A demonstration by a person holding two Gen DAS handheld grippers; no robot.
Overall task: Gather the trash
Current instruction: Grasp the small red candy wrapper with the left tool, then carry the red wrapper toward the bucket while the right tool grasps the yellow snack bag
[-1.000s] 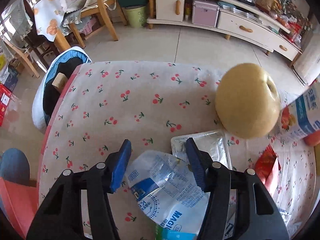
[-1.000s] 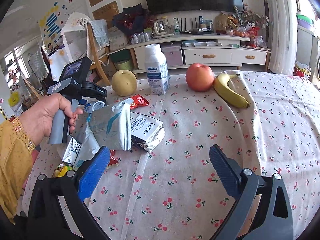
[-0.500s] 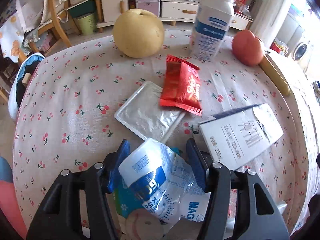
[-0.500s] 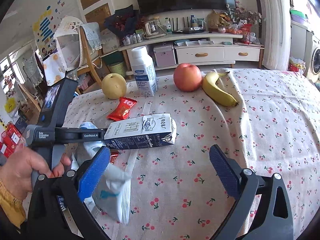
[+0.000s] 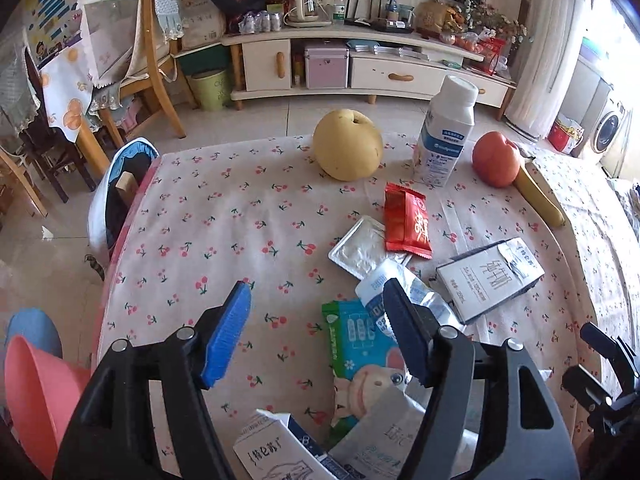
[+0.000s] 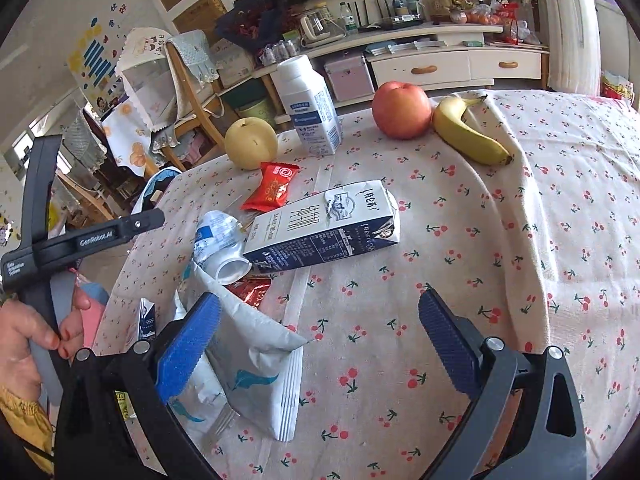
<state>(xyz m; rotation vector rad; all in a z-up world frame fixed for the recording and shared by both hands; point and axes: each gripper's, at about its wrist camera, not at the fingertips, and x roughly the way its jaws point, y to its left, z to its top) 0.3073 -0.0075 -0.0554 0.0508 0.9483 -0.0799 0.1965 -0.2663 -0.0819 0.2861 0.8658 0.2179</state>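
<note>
Trash lies on the cherry-print tablecloth: a crushed blue-and-white plastic bottle, a red snack wrapper, a silver foil pack, a flattened milk carton, a green wipes pack and a small carton. My left gripper is open and empty above the table, left of the bottle. My right gripper is open and empty over a white crumpled bag. The bottle, carton and wrapper also show in the right wrist view.
A yellow pear, an upright milk bottle, a red apple and a banana stand at the far side. A pink bin sits at the near left, below the table edge. Chairs and a cabinet stand beyond.
My left gripper has let go of the crushed bottle, opened and pulled back. The bottle now lies on the table beside the flattened carton. My right gripper stays open.
</note>
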